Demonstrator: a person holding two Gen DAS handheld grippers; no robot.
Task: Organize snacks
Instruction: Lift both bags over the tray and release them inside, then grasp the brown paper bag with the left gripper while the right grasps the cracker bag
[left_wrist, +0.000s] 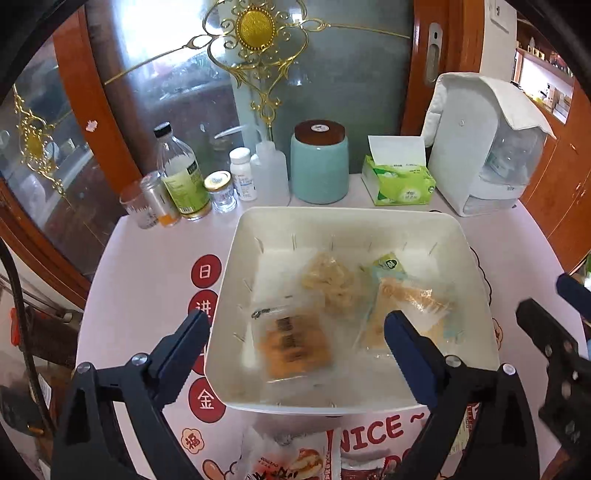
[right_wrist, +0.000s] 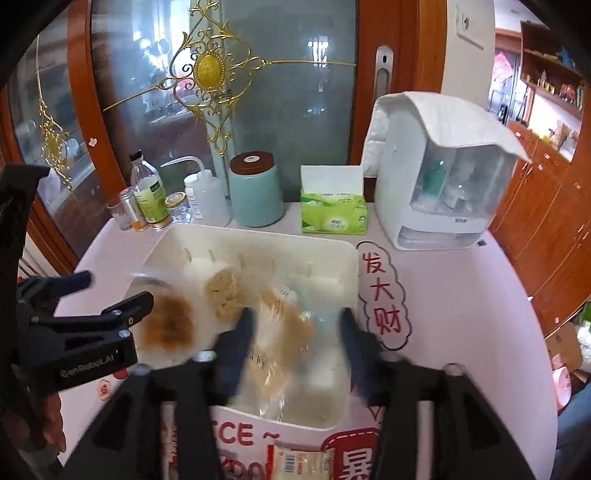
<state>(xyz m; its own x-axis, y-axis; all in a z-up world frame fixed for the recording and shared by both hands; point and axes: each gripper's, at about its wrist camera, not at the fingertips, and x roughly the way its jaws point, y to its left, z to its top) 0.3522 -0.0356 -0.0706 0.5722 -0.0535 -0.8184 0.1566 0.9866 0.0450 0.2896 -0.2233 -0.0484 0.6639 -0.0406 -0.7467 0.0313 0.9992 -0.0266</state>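
Hovering over the near rim of the white bin (left_wrist: 258, 221), the left gripper (left_wrist: 295, 332) had its jaws spread wide, nothing between them. Beyond and between those jaws lay an orange-brown snack in a clear wrapper (left_wrist: 295, 345), its dark print blurred past reading. Farther ahead sat a pale crumbly snack (left_wrist: 330, 286), and just by the right-hand jaw lay a clear-bagged pastry (left_wrist: 406, 310) on a green-labelled packet whose lower part was covered.

Motion blur smeared the right gripper (right_wrist: 297, 332), yet its jaws stood apart, straddling the same bagged pastry (right_wrist: 280, 325) without visibly gripping it; whether the tips touched the bag could not be told. In the right wrist view the left gripper (right_wrist: 118, 291) entered from the left edge, level and pointing across the bin (right_wrist: 258, 236).

Below the jaws, on the pink counter (left_wrist: 147, 258), a red-printed snack packet (left_wrist: 291, 461) was cut off by the frame edge; another with a barcode (right_wrist: 299, 461) was likewise clipped.

Past the bin stood a teal jar with a brown lid (left_wrist: 319, 162), a green tissue box (left_wrist: 399, 181), a white dispenser under a cloth (left_wrist: 480, 147), and several bottles (left_wrist: 181, 177).
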